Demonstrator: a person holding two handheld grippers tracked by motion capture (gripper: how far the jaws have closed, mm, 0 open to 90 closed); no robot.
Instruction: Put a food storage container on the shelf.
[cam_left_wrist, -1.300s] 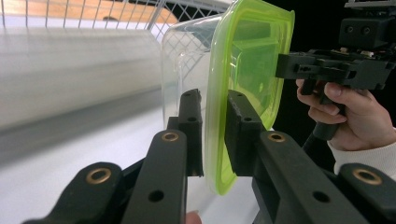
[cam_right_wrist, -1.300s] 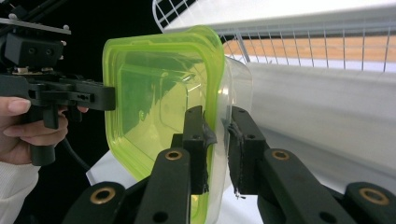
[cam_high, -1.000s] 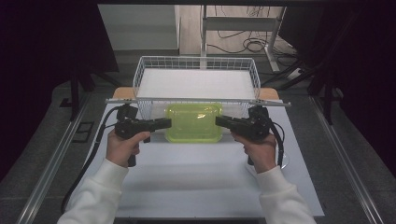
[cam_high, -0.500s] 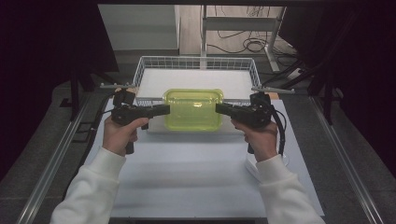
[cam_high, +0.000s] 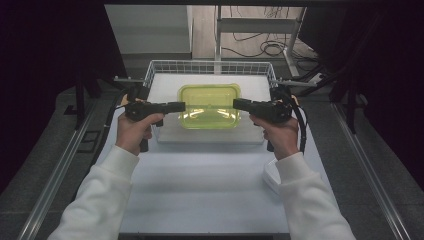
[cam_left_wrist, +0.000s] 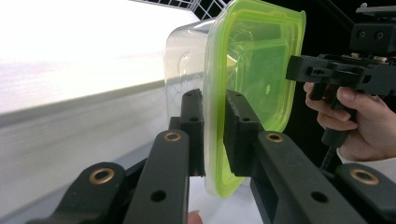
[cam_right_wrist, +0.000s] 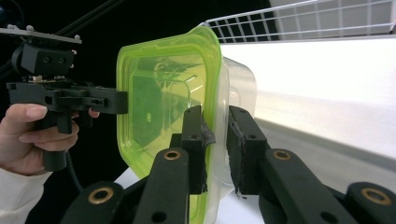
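The white desk (cam_high: 210, 170) carries a wire basket (cam_high: 210, 67). A clear box (cam_high: 209, 106) with a green lid hangs level over the basket's near edge, held between the left gripper (cam_high: 172, 106) and right gripper (cam_high: 240, 104), each one's fingers clamped on the lid's rim.

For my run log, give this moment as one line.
left hand-held gripper: shut on container | right hand-held gripper: shut on container | container: above wire basket

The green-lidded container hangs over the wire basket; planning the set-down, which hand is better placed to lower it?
Neither alone: the left gripper and right gripper each clamp opposite rims of the container, so lower with both.
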